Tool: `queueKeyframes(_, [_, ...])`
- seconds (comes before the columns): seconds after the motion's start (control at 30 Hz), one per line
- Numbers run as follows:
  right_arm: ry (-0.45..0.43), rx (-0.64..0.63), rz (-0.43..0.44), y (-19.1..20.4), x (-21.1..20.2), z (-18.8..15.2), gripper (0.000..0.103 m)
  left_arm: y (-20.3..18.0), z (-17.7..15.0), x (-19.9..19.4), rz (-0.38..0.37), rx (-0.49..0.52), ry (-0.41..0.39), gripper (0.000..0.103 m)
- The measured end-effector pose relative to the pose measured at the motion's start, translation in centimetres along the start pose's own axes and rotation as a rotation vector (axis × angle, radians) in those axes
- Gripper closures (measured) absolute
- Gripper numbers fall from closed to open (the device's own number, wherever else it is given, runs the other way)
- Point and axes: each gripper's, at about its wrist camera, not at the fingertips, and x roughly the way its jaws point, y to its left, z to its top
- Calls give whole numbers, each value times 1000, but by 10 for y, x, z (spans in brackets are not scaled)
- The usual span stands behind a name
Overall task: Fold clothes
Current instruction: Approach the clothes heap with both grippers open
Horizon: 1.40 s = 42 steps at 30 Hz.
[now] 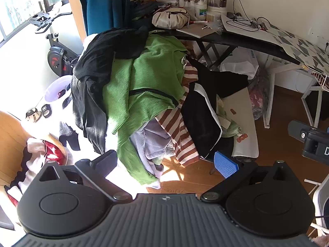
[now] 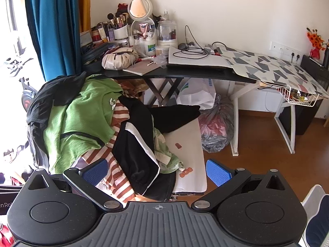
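Clothes [image 1: 144, 94] are lying heaped in front of me, slumping over what looks like a chair — I cannot tell for certain, since the fabric is hiding it. A green top [image 1: 148, 82] is draping over the middle of the heap, a black garment [image 1: 102, 65] is hanging across its upper left, a brown-striped shirt [image 1: 181, 135] is poking out beneath the green, and a black piece with white trim [image 1: 201, 123] is spilling down the right side onto a pale board [image 1: 244, 127].

My left gripper [image 1: 166, 160] is hovering low before the heap, its fingers spreading wide and holding nothing; the green hem is dangling between them without touching either pad. My right gripper [image 2: 157, 170] is also standing wide and empty, its left pad [image 2: 95, 171] sitting just in front of the striped shirt, the right pad [image 2: 219, 173] over the board's edge and the wooden floor [image 2: 257, 160]. In the left view, part of the right gripper is showing at the far right edge.

Behind the heap a black desk [image 2: 185, 75] is carrying a round mirror [image 2: 139, 8], brushes, bottles and a tangle of cable. A patterned cloth [image 2: 273, 68] is covering the table beside it, bags [image 2: 216, 129] are slumping underneath, and a teal curtain [image 2: 55, 26] is hanging at the left — sunlight is washing out the floor there.
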Motion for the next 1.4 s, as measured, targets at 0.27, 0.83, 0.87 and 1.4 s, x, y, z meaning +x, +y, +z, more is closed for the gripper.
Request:
queueKeyframes(0.27, [-2, -5, 8, 2, 0, 4, 1, 7, -7, 7, -32, -21, 8, 1])
queueKeyframes(0.83, [-6, -43, -9, 11, 2, 4, 1, 18, -2, 8, -65, -57, -4, 2])
queueKeyframes(0.87, [-8, -44, -4, 12, 2, 4, 1, 17, 0, 8, -61, -48, -10, 2])
queueKeyframes(1.4, [-56, -67, 3, -4, 11, 12, 1, 28, 12, 18, -38, -98, -66, 2])
